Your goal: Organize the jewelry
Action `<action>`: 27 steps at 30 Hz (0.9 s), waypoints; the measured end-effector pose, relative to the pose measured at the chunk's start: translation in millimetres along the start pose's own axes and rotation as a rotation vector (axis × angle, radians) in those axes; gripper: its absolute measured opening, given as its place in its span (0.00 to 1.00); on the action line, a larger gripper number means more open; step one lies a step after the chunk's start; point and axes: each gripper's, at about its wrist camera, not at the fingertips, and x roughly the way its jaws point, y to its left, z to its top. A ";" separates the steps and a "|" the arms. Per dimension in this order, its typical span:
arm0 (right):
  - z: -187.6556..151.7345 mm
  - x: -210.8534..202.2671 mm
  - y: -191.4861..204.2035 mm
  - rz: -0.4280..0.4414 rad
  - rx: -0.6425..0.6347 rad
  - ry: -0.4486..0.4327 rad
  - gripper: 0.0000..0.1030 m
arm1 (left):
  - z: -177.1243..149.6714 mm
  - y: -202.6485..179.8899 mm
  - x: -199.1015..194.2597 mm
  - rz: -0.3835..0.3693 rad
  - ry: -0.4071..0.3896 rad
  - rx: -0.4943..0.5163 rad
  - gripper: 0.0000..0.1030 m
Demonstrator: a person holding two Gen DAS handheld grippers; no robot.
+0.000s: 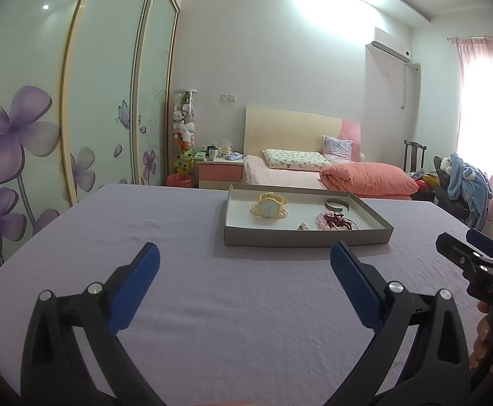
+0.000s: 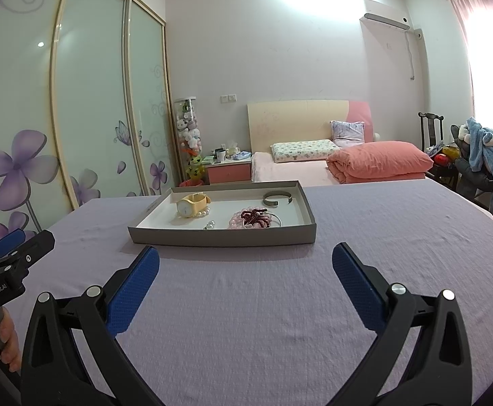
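A shallow grey tray (image 1: 300,236) (image 2: 222,237) sits on the lilac tablecloth ahead of both grippers. In it lie a yellow watch (image 1: 269,207) (image 2: 190,204) on a pearl bracelet, a grey open bangle (image 1: 337,205) (image 2: 277,198), pink and dark red bead bracelets (image 1: 332,220) (image 2: 253,218) and a small silver piece (image 1: 303,226) (image 2: 209,225). My left gripper (image 1: 246,257) is open and empty, short of the tray. My right gripper (image 2: 246,258) is open and empty, just short of the tray's near wall. Each gripper shows at the other view's edge.
The lilac-covered table (image 1: 212,304) (image 2: 398,230) spreads wide around the tray. Behind it stand a pink bed (image 1: 314,172), a nightstand (image 1: 219,172), a flowered wardrobe (image 1: 26,135) on the left and a chair with blue clothes (image 2: 490,155) on the right.
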 end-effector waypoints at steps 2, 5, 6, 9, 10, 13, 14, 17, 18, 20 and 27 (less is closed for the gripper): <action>-0.5 -0.3 0.4 0.000 0.000 0.000 0.98 | -0.3 -0.6 0.2 0.001 0.000 0.000 0.96; -1.1 -0.1 0.7 0.002 0.002 0.001 0.98 | -0.6 -1.1 0.4 0.000 0.001 0.001 0.96; -1.1 -0.3 1.0 0.003 0.002 0.001 0.98 | -0.6 -1.3 0.4 0.001 0.000 0.001 0.96; -1.0 -0.1 0.7 0.002 0.001 0.001 0.98 | -0.8 -1.5 0.5 0.001 0.002 0.001 0.96; -1.0 -0.1 0.7 0.001 0.001 0.001 0.98 | -0.6 -1.3 0.4 0.000 0.001 0.000 0.96; -1.9 -0.4 1.7 0.001 0.003 0.002 0.98 | -0.9 -1.7 0.4 -0.001 0.001 0.001 0.96; -2.3 -0.6 2.0 0.001 0.003 0.003 0.98 | -0.9 -1.8 0.4 0.000 0.001 0.002 0.96; -3.3 -0.2 3.6 0.004 0.002 0.008 0.98 | -1.8 -2.2 0.6 0.007 -0.004 0.005 0.96; -3.7 -0.3 4.2 0.006 0.001 0.009 0.98 | -2.0 -2.3 0.4 0.009 -0.006 0.005 0.96; -4.1 -0.9 2.9 0.006 0.001 0.009 0.98 | -2.6 -1.8 1.0 0.008 -0.005 0.004 0.96; -3.9 -0.8 2.5 0.007 0.002 0.009 0.98 | -3.5 -1.2 1.8 0.005 -0.004 0.009 0.96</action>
